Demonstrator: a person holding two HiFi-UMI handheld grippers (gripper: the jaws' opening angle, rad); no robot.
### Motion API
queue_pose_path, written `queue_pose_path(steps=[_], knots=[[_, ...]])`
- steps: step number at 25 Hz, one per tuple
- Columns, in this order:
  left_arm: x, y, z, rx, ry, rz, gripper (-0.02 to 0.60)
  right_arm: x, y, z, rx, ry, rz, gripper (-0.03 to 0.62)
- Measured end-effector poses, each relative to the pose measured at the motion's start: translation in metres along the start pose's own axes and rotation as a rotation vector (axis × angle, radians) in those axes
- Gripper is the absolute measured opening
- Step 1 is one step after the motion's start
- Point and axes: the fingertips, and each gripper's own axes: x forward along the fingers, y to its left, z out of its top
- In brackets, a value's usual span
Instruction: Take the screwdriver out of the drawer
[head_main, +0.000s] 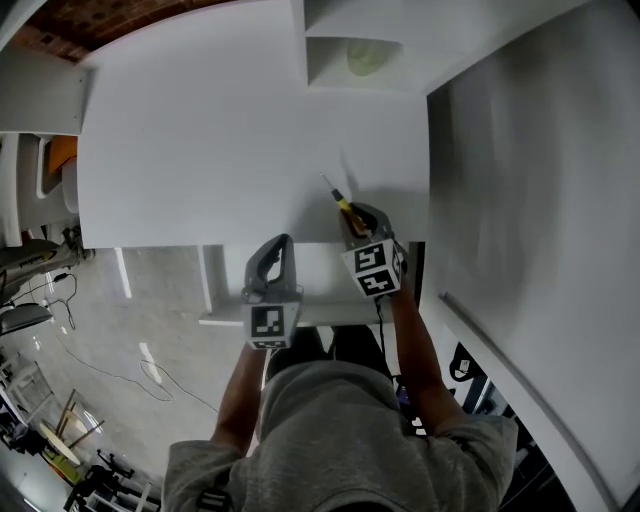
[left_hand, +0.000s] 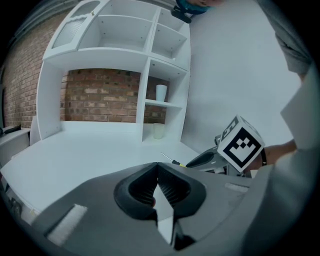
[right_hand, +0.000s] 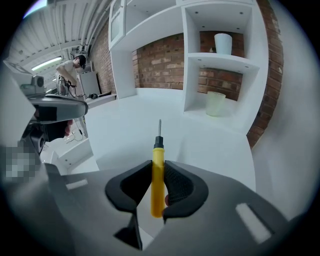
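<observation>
Lying on the floor, far left: thin cables (head_main: 100, 372) trail over the pale floor (head_main: 150, 300) beside the bench.
Bench: its white top (head_main: 220, 130) spreads ahead of me, running back to the shelf unit.
Drawer: white, standing out from under the bench's near edge (head_main: 228, 285), below both of my tools.
Left tool: my left tool (head_main: 284, 242) (left_hand: 158, 172) sits just short of the bench's near edge, above the drawer. Its jaws are closed tip to tip and grip nothing. Its marker cube (head_main: 268, 322) faces up at me.
Right tool: my right tool (head_main: 352, 212) (right_hand: 159, 170) is just beside the left one, reaching over the bench edge and tilted downward. Its jaws are clamped on the screwdriver's handle.
Screwdriver: the screwdriver (head_main: 340, 198) (right_hand: 158, 150) is out of the drawer and gripped in my right tool above the bench. The yellow handle sits between the pads. The black collar and thin metal shaft point forward past the jaws.
Shelf unit: the white shelf unit (head_main: 320, 40) (right_hand: 220, 60) stands at the bench's far right corner. A pale green cup (head_main: 365, 58) (right_hand: 216, 103) is in its lowest compartment and a white cup (right_hand: 223, 43) is on the shelf above.
Wall: a plain white wall (head_main: 530, 180) closes the right side.
</observation>
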Motion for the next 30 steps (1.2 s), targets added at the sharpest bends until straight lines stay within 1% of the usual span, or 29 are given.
queue_pose_path(steps=[8, 12, 16, 22, 30], knots=[[0.017, 0.011, -0.020, -0.025, 0.038, -0.014, 0.012, 0.026, -0.003, -0.007, 0.013, 0.040, 0.011, 0.080], [0.025, 0.016, -0.022, -0.034, 0.051, -0.021, 0.012, 0.031, -0.005, -0.004, 0.025, 0.046, 0.012, 0.083], [0.031, 0.016, -0.017, -0.051, 0.066, -0.031, 0.012, 0.035, -0.008, -0.003, 0.031, 0.064, 0.001, 0.083], [0.034, 0.019, -0.019, -0.014, 0.062, -0.053, 0.011, 0.039, -0.011, -0.006, 0.041, 0.082, -0.013, 0.083], [0.034, 0.017, -0.016, -0.027, 0.054, -0.055, 0.012, 0.039, -0.012, -0.006, 0.057, 0.074, -0.013, 0.086]])
